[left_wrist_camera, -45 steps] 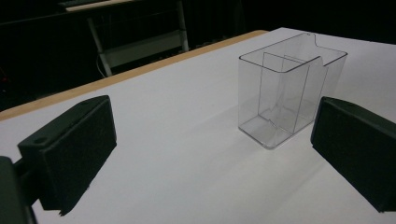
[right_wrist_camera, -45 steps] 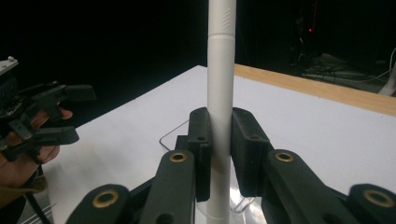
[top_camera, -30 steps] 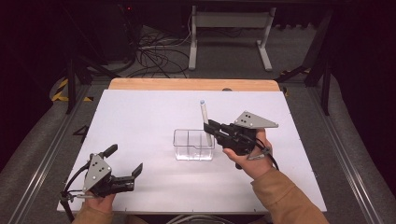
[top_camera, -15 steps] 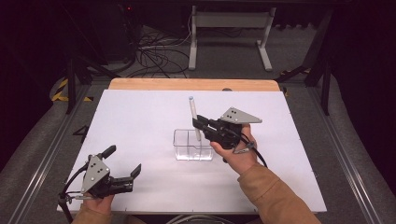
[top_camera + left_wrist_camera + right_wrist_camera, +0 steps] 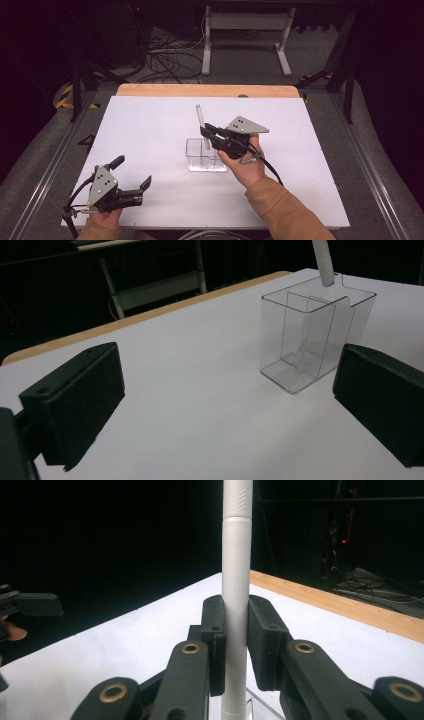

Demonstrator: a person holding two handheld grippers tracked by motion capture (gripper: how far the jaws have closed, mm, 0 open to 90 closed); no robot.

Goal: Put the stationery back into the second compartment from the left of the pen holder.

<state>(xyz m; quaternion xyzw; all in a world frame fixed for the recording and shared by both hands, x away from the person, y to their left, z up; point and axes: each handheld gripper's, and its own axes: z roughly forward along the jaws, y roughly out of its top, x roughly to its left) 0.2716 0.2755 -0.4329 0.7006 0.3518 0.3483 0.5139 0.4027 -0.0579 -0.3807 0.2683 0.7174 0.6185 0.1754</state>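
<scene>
White table [image 5: 150, 125] fills mid-frame under a dark room. Lower left, the left gripper [image 5: 131, 186] rests with jaws spread wide, holding nothing. At center, one clear bin [image 5: 205, 162], with one pen [image 5: 201, 125] above its rim, clamped upright by the right gripper [image 5: 206, 134]. A tilted pen could catch the rim or divider and tip the light bin.

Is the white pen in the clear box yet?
Nearly. Done: the right gripper has the white pen clamped and upright. In hand: its lower end hangs at the rim of the clear box. Left: lowering it in and letting go. The left gripper waits open.
</scene>
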